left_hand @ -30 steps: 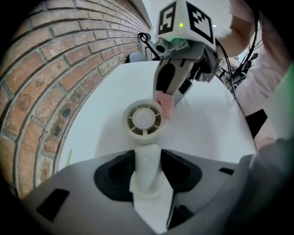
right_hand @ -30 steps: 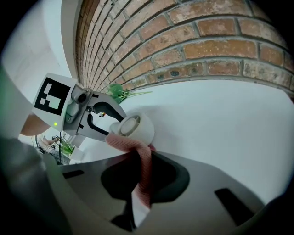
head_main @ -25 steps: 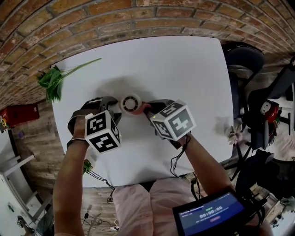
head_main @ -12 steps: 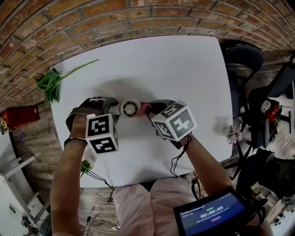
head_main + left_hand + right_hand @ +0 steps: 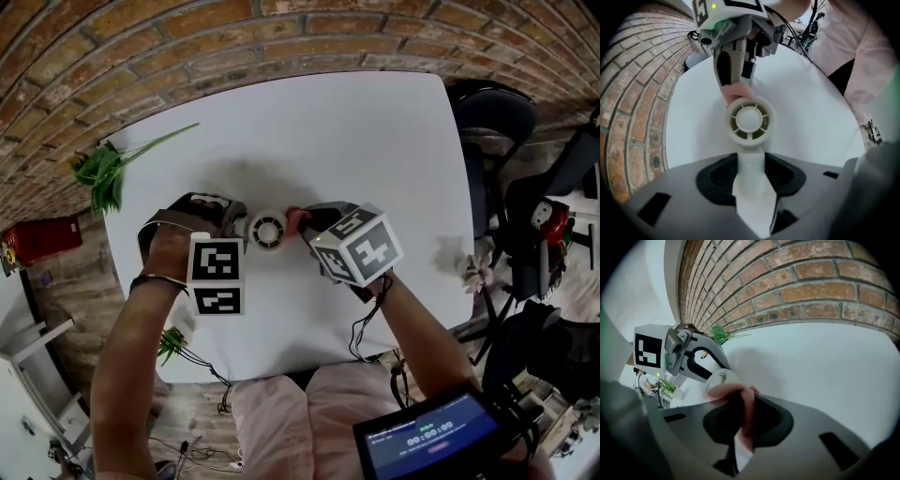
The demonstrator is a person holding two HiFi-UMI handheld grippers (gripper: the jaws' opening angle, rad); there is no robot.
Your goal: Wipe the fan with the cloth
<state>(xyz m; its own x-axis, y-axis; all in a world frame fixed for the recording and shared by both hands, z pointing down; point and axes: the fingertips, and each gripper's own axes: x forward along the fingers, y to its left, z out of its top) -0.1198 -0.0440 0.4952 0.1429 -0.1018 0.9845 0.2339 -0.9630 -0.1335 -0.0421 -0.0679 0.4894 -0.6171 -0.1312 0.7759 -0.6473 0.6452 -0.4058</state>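
Observation:
A small white fan (image 5: 268,231) lies over the white table (image 5: 356,141) in the head view, round grille facing up. My left gripper (image 5: 242,231) is shut on the fan's handle (image 5: 751,180), which fills the gap between its jaws; the fan head (image 5: 749,120) sticks out just beyond them. From the right, my right gripper (image 5: 302,228) is shut on a pink cloth (image 5: 295,221). The cloth (image 5: 740,399) hangs between its jaws and is pressed against the rim of the fan (image 5: 723,377). In the left gripper view the cloth (image 5: 736,93) touches the fan's far edge under the right gripper (image 5: 733,70).
A green plant sprig (image 5: 103,173) lies at the table's far left corner. Dark chairs (image 5: 492,122) stand to the right of the table. A screen (image 5: 427,436) is at the bottom right and a red box (image 5: 37,234) on the floor at left.
My left gripper has rolled about its own axis, so its marker cube now faces differently, and the fan has turned with it. The right gripper and cloth have stayed in place.

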